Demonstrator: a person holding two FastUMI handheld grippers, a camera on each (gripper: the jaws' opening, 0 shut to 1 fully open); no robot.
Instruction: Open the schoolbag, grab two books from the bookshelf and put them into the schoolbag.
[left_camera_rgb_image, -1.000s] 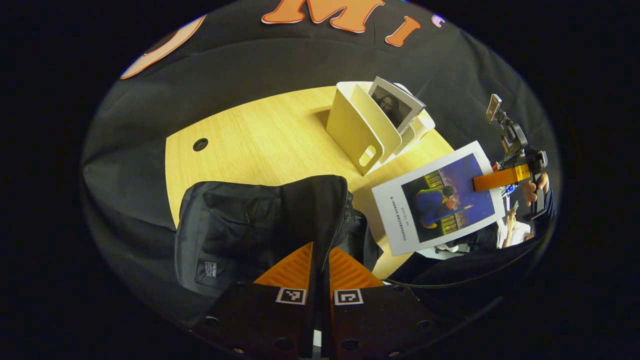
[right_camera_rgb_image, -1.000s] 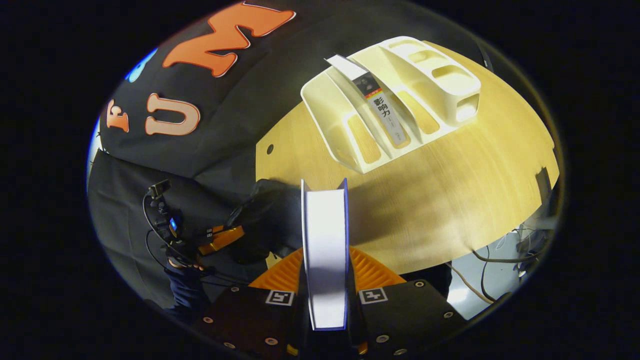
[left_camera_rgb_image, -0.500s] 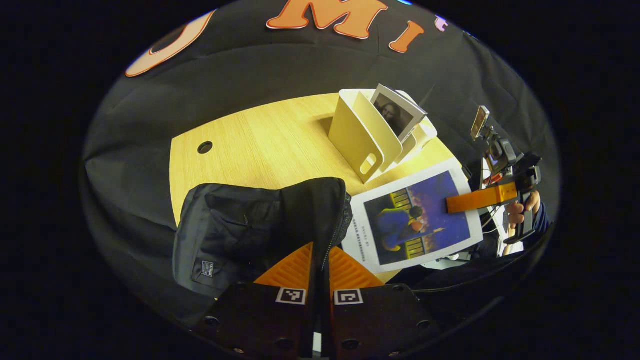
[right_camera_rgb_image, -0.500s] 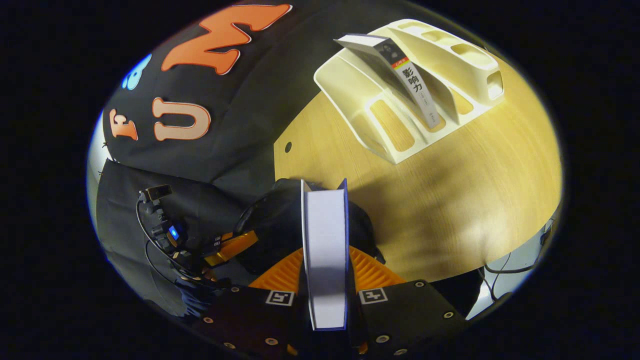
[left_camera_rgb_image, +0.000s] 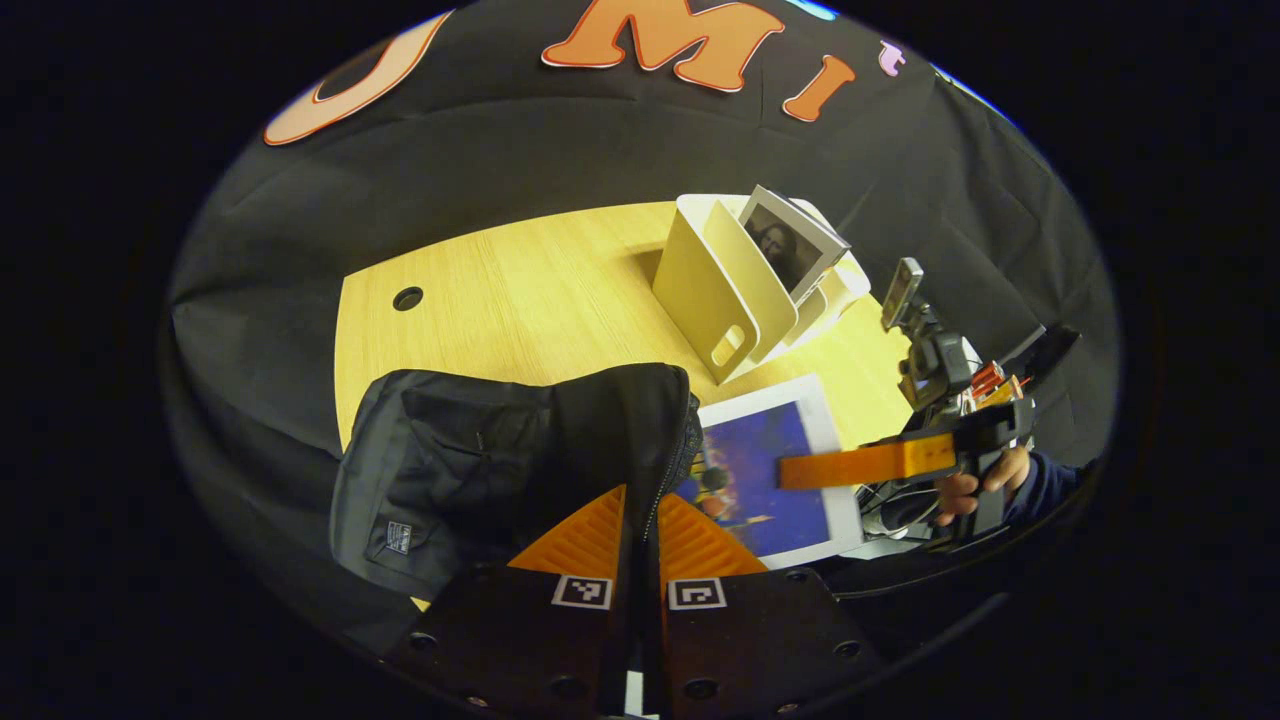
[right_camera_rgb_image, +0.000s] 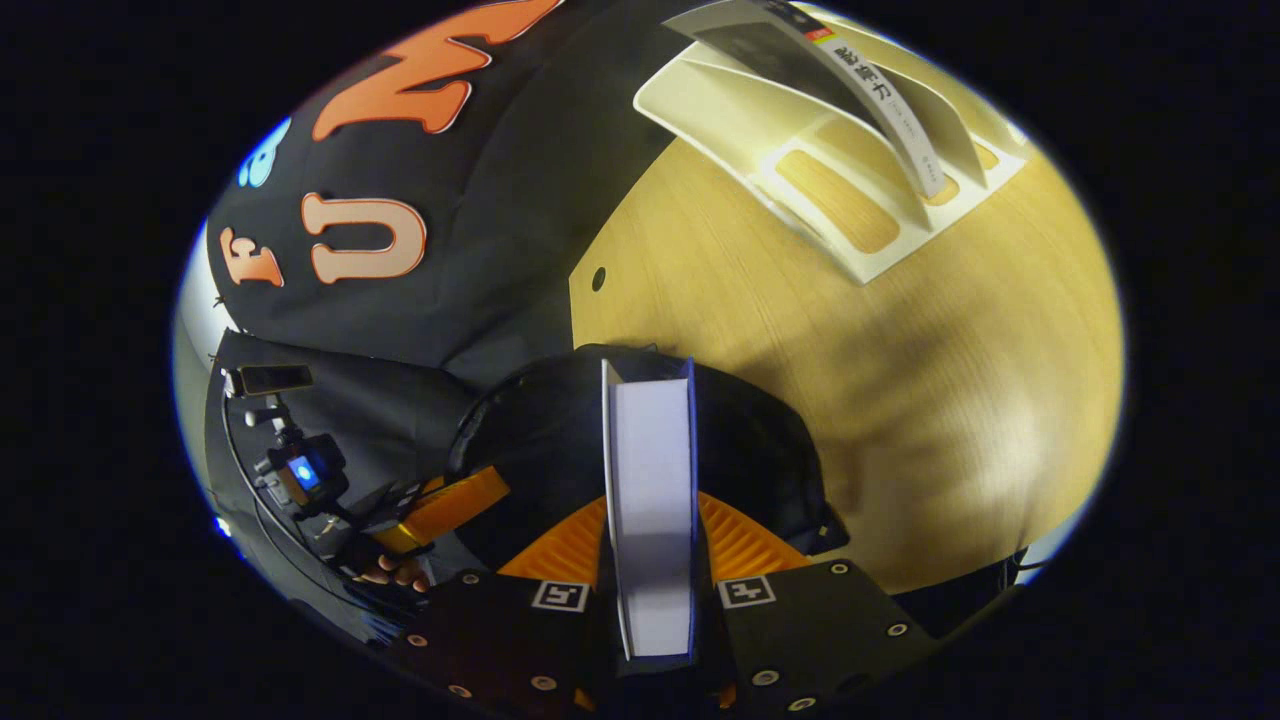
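Note:
The black schoolbag stands on the wooden table. My left gripper is shut on its zipped opening edge and holds that edge up. A book with a blue cover is gripped by my right gripper, and its left part is hidden behind the bag's edge. In the right gripper view that book's page edge stands upright between my right gripper's fingers, over the dark bag mouth. My left gripper is beside it. A second book leans in the cream bookshelf.
The bookshelf with its leaning book stands at the table's far side. A round cable hole lies near the table's left edge. A person's hand holds the right gripper's handle. Black cloth surrounds the table.
My right gripper has carried the blue book left, from beside the bookshelf to the bag's mouth, where it is now partly hidden. My left gripper has kept its hold.

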